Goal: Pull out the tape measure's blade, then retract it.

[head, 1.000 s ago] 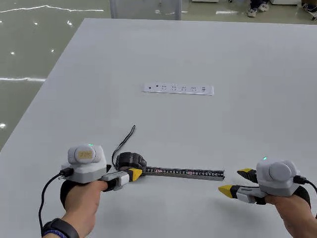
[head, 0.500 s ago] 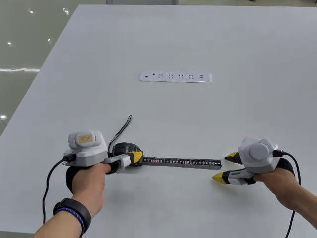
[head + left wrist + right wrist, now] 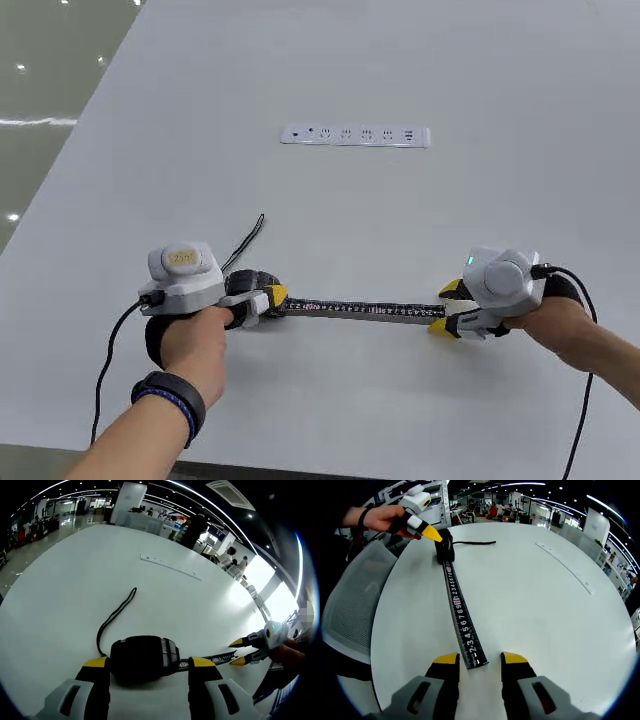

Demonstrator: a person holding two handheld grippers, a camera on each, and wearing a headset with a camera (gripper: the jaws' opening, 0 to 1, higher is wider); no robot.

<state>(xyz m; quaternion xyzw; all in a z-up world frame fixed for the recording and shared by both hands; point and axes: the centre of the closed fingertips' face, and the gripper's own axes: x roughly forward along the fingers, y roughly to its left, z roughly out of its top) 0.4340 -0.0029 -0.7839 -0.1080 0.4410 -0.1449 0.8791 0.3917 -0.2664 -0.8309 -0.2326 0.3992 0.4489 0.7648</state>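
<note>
A black tape measure (image 3: 255,285) lies on the white table (image 3: 400,220) with its blade (image 3: 360,308) drawn out to the right. My left gripper (image 3: 270,297) is shut on the case (image 3: 142,657), one yellow tip on each side. My right gripper (image 3: 444,308) stands open, its yellow tips either side of the blade's free end (image 3: 474,661), not pinching it. In the right gripper view the blade (image 3: 460,615) runs away to the case (image 3: 445,542) and the left gripper (image 3: 432,534). The right gripper (image 3: 239,652) also appears at the blade's far end in the left gripper view.
A white power strip (image 3: 355,135) lies further back on the table. The tape's black wrist cord (image 3: 245,243) trails from the case toward the back left. The table's near edge is close below both hands. A mesh chair (image 3: 355,610) stands beside the table.
My right gripper has moved left to the blade's free end and now straddles it. The left gripper still holds the case. The head camera has tilted, shifting the whole scene.
</note>
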